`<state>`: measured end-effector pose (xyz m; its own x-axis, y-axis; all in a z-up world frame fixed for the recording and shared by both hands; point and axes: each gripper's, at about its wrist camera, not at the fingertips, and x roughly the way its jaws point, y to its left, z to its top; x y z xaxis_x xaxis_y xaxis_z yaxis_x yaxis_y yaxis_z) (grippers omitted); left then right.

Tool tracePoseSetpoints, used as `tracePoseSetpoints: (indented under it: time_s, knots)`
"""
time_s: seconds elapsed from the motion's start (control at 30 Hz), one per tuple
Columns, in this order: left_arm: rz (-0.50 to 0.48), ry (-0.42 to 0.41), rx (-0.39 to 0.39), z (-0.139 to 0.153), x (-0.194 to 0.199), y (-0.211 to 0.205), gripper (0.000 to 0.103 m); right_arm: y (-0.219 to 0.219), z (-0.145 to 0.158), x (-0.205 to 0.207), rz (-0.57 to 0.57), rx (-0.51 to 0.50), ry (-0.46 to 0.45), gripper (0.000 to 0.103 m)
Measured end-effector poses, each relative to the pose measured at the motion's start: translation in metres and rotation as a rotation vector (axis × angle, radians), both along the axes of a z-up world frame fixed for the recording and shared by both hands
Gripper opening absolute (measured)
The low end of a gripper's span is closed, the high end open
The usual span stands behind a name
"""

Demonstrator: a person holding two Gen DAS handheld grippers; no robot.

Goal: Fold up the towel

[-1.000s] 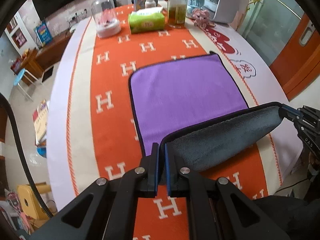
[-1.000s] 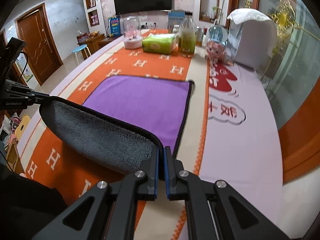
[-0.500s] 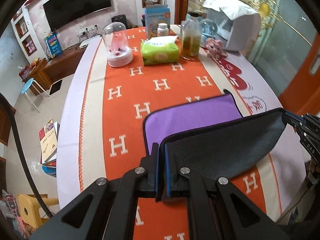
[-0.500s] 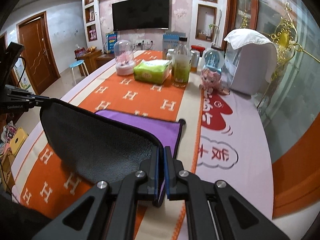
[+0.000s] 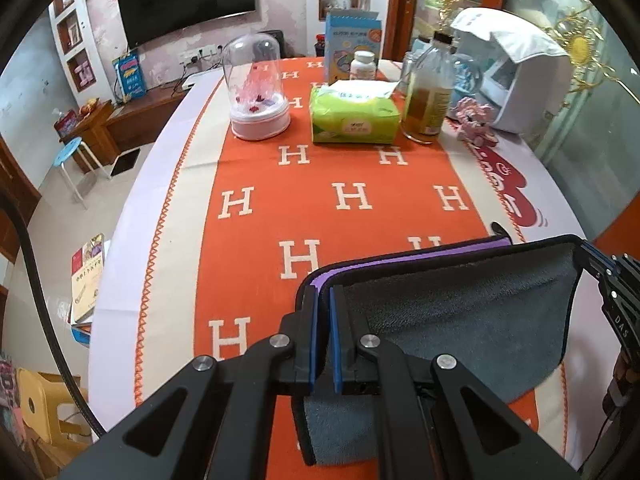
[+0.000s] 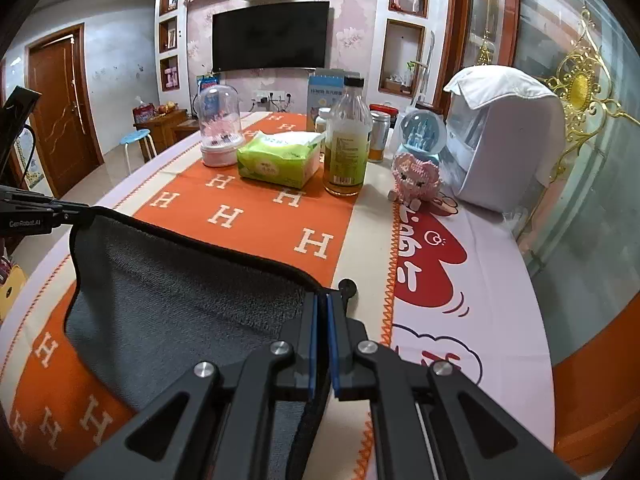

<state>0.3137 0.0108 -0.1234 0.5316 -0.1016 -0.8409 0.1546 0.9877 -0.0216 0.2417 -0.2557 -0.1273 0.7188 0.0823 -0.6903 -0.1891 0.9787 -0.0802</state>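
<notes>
The towel (image 5: 460, 316) is purple on one face and grey on the other, with a black hem. Its near half is lifted and carried over the far half, so the grey face (image 6: 180, 304) shows and only a thin purple strip (image 5: 404, 259) remains visible. My left gripper (image 5: 323, 300) is shut on the towel's left near corner. My right gripper (image 6: 321, 304) is shut on the right near corner. Each gripper shows at the edge of the other's view, the right one (image 5: 596, 258) and the left one (image 6: 76, 212). The hem hangs taut between them just above the table.
On the orange H-patterned table runner (image 5: 320, 200) at the far end stand a glass dome (image 5: 258, 88), a green tissue pack (image 5: 354, 114), a bottle (image 5: 428, 92), a pink toy (image 5: 476, 118) and a white appliance (image 5: 520, 68). The table edge (image 5: 132, 240) runs along the left.
Both grippers have carried the held towel edge forward over the far half. The purple face has shrunk from a wide panel to a thin strip.
</notes>
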Motion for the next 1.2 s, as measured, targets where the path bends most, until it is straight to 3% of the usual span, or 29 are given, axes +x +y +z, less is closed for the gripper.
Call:
tracePoseSetpoints:
  time_s: [0.33,0.63,0.73,0.83,1.03,1.2]
  knots:
    - [0.054,0.046,0.005,-0.035,0.03,0.001,0.004,0.006,-0.036,0.029,0.004,-0.038,0.03,0.005]
    - [0.092,0.085,-0.004,-0.062,0.043,0.003,0.008,0.0,-0.066,0.046,-0.043,0.0,0.104,0.009]
    - [0.116,0.093,-0.002,-0.067,0.045,0.005,0.014,-0.003,-0.07,0.048,-0.061,0.005,0.115,0.015]
    - [0.144,0.093,-0.004,-0.068,0.046,0.011,0.033,-0.005,-0.071,0.049,-0.07,0.014,0.117,0.03]
    - [0.181,0.094,-0.017,-0.061,0.043,0.021,0.048,-0.004,-0.062,0.045,-0.069,0.019,0.098,0.042]
    - [0.204,0.08,0.004,-0.048,0.028,0.024,0.053,-0.004,-0.05,0.039,-0.088,0.025,0.077,0.05]
